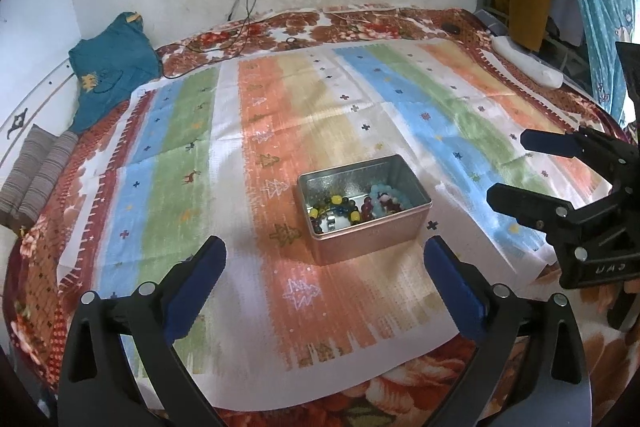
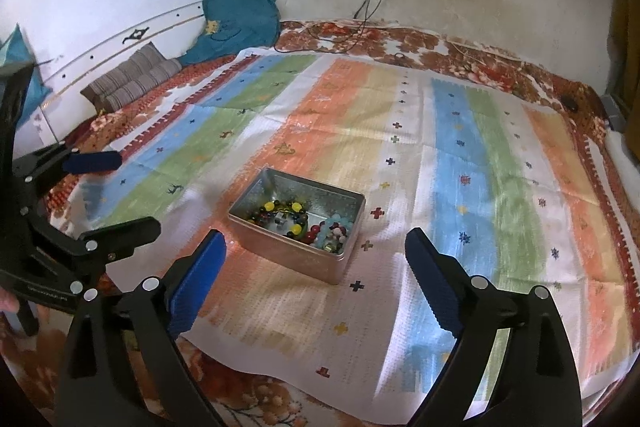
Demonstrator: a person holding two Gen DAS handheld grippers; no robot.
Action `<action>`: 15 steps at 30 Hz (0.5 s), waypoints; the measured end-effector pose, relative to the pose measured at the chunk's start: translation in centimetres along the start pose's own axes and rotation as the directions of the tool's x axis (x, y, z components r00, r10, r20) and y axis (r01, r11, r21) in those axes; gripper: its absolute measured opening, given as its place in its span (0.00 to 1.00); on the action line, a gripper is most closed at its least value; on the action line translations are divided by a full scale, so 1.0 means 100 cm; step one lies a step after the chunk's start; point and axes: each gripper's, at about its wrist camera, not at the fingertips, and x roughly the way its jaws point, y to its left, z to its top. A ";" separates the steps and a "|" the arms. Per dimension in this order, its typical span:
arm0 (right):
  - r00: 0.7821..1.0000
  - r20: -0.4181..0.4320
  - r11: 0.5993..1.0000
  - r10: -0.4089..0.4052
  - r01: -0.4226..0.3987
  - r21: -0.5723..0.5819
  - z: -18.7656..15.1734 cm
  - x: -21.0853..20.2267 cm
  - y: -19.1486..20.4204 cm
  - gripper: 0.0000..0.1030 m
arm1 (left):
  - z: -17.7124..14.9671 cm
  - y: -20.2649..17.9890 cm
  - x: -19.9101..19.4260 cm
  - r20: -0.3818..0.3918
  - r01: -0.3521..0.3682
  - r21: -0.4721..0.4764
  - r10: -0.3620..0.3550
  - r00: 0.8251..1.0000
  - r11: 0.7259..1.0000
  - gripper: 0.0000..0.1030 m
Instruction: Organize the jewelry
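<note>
- While both grippers hover off the mat (image 1: 280, 131), nothing is held; left gripper (image 1: 324, 259) fingers spread wide, empty, at bottom of the left view.
- Right gripper (image 2: 316, 251) same: fingers apart, empty, bottom of the right view. It also shows at right edge of the left view, jaws parted.
- Tin (image 1: 404, 183) sits centre of both views, on the orange/white stripes, lid off, no lid seen.
- Beads (image 1: 344, 209) all lie inside the tin: dark and yellow strand (image 2: 280, 213) on one side, pale blue bracelet (image 2: 340, 227) with red beads on the other. The two clusters touch or nearly touch; can't tell if tangled.
- No jewelry on the mat outside the tin, as far as visible.
- Judgement: either start or end of the task; the pictures don't settle it. Step in hand looks like a reach into the tin.
- To do it well: come down from above, fingers clear of the tin walls, narrow the gap before entering.
- Pinch one strand at a loose loop, not a single bead; beads are round and likely slip.
- Lift slowly; if strands snag, the second piece may drag out.
- Other gripper could steady the tin wall; light tin may slide on the slick mat.
</note>
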 end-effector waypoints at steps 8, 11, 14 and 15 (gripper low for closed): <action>0.999 0.034 1.000 -0.008 0.007 0.008 -0.004 -0.009 0.002 0.91 | -0.005 0.000 -0.011 0.043 -0.002 -0.024 0.003 0.999 1.000 0.94; 0.999 0.045 1.000 -0.019 0.020 -0.016 -0.006 -0.011 0.007 0.92 | -0.007 -0.006 -0.016 0.066 -0.020 0.000 0.020 0.998 1.000 0.94; 0.998 0.065 0.999 -0.028 0.030 -0.031 -0.007 -0.015 0.010 0.93 | -0.008 -0.008 -0.020 0.093 -0.030 0.006 0.029 0.995 1.000 0.94; 0.997 0.071 0.999 -0.033 0.035 -0.029 -0.008 -0.017 0.010 0.93 | -0.008 -0.008 -0.021 0.099 -0.034 0.005 0.034 0.995 0.999 0.94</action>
